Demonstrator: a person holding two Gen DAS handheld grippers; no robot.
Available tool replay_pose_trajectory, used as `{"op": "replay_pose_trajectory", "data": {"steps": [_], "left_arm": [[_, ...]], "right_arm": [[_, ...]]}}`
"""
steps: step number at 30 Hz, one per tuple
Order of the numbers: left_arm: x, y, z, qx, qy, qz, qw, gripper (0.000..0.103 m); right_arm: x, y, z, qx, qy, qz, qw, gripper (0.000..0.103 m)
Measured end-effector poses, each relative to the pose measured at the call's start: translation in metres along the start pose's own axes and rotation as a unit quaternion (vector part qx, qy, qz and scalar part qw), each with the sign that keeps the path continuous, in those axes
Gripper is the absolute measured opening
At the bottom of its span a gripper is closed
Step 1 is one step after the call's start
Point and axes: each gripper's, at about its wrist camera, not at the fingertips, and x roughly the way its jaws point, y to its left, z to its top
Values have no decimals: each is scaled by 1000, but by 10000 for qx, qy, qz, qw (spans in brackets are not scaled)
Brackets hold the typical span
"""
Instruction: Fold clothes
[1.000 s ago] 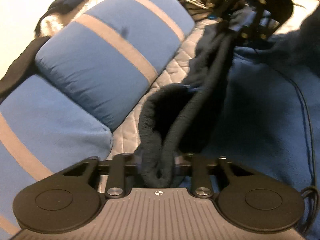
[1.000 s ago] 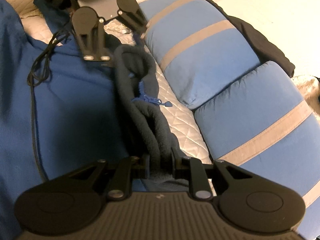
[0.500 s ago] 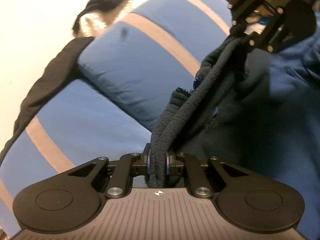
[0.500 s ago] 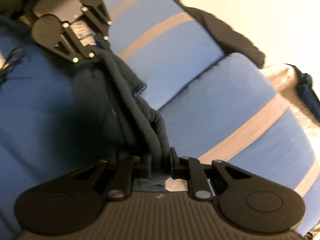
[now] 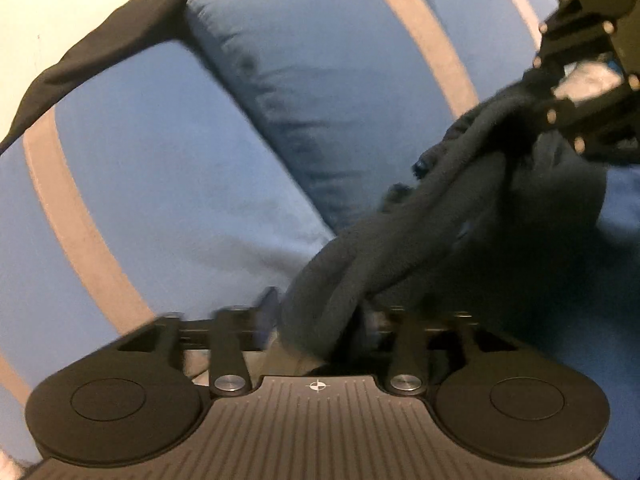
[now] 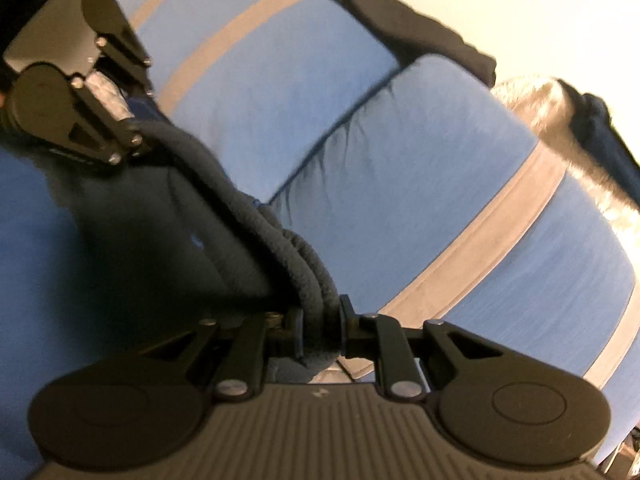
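Blue grey-striped pillows, side by side

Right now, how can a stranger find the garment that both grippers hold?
Find the two blue pillows with grey stripes. Beside them, a thick rolled edge of dark fleece stretches between the grippers. It is darker than the bright blue blanket beneath.

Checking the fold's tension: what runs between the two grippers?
A bunched dark fleece garment spans from right gripper to left gripper, seen in both wrist views.
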Motion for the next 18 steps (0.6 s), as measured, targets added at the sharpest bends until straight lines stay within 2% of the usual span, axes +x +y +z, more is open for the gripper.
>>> {"op": "replay_pose_trajectory", "data": {"steps": [3, 7, 8, 10, 11, 12, 13, 18], "left_arm": [[-4, 23, -16, -117, -7, 126, 9999, 57], [-4, 67, -46, -812, 179, -199, 9963, 64], [-3, 75, -53, -954, 249, -264, 9948, 64], [-3, 89, -67, -1183, 323, -351, 9918, 64], [-3, 95, -74, -1270, 339, -380, 9906, 64], [-3, 99, -79, -1339, 343, -381, 9897, 64], [-3, 103, -83, -1407, 345, -359, 9888, 64], [14, 117, -85, -1810, 387, -260, 9824, 64]], "right_arm": [[15, 0, -1, 96, 103, -28, 9999, 16], [32, -2, -1, 303, 308, 5, 9991, 19], [37, -3, -1, 350, 390, 28, 9986, 30], [37, -2, 0, 366, 338, -219, 9985, 71], [34, -2, 0, 401, 278, -362, 9982, 82], [28, -5, -1, 519, 205, -425, 9975, 99], [22, -9, -2, 660, 129, -466, 9967, 103], [-6, -31, -8, 1104, -80, -461, 9928, 103]]}}
